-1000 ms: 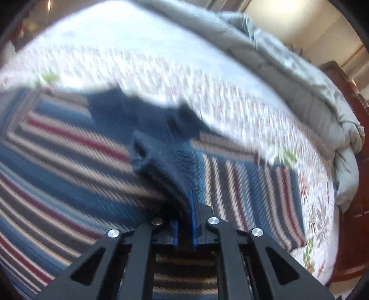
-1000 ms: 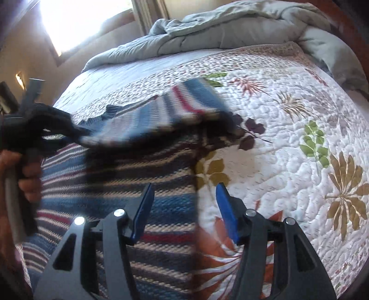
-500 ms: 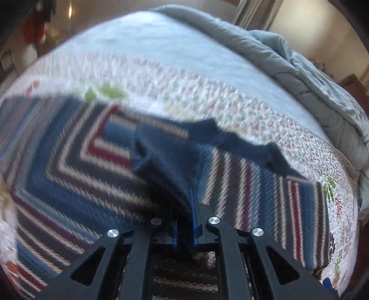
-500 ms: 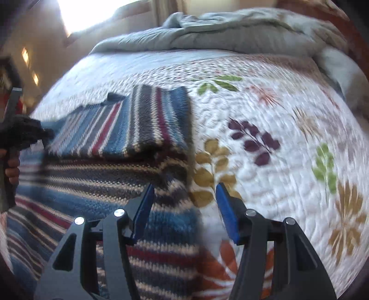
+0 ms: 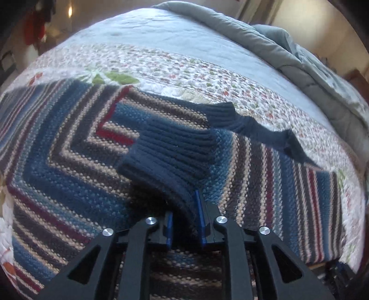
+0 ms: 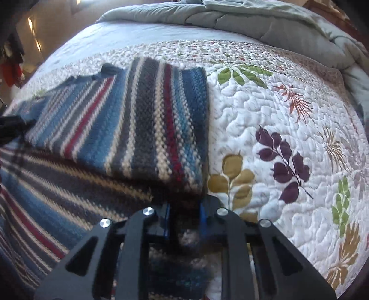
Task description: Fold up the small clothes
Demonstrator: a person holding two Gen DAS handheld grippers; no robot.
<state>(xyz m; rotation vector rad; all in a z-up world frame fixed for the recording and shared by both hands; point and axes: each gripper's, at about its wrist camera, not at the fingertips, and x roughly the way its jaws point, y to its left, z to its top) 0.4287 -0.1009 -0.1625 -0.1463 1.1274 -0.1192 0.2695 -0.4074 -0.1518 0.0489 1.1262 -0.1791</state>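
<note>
With our left claw [image 5: 183, 221] half spread and the navy cuff [image 5: 170, 157] lying loose against one pad, and our right claw [image 6: 183, 220] pinching the near fold of the striped sweater [image 6: 129, 129] on the bed [image 6: 276, 120], we should lay the sleeve flat before folding again.

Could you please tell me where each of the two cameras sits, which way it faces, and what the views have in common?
Left wrist: on the left gripper, looking along its fingers over the striped sweater at the navy cuff lying between them; only the gripper shows.
Right wrist: on the right gripper, looking across the bed at the sweater's folded sleeve and the floral quilt; its own fingers and the other gripper at the left edge show.
Shared: sweater, quilt, grey duvet.
</note>
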